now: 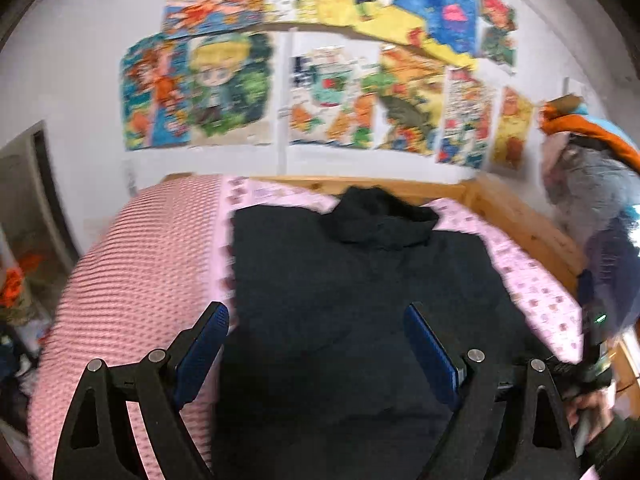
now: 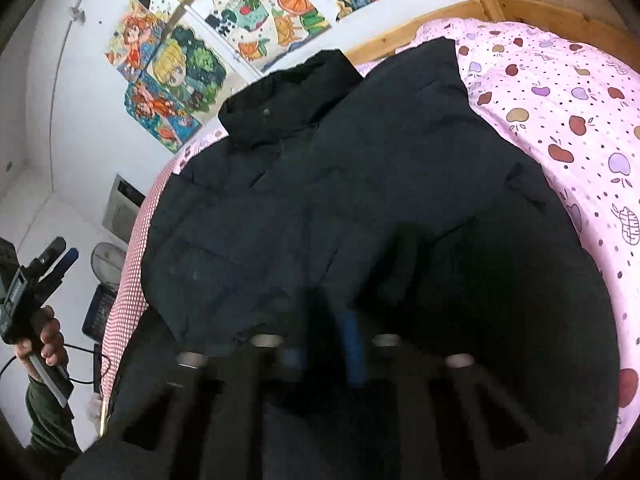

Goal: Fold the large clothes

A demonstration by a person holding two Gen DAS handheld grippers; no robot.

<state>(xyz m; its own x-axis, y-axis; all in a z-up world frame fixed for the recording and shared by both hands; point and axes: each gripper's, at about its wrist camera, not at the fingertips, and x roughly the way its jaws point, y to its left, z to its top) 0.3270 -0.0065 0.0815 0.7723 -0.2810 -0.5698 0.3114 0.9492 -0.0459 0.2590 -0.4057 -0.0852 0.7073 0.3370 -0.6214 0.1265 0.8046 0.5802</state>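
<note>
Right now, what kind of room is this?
Likely a child's bedroom: a wooden bed frame with a pink apple-print duvet, colourful cartoon posters on the wall, and a dark jacket spread on the bed.

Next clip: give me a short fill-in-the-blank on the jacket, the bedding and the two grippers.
1. The dark jacket lies on a sheet printed with ____.
2. The left gripper is ____.
3. The right gripper is ____.
4. The wall behind the bed holds colourful ____.

Missing words: apples; open; shut; posters
</note>
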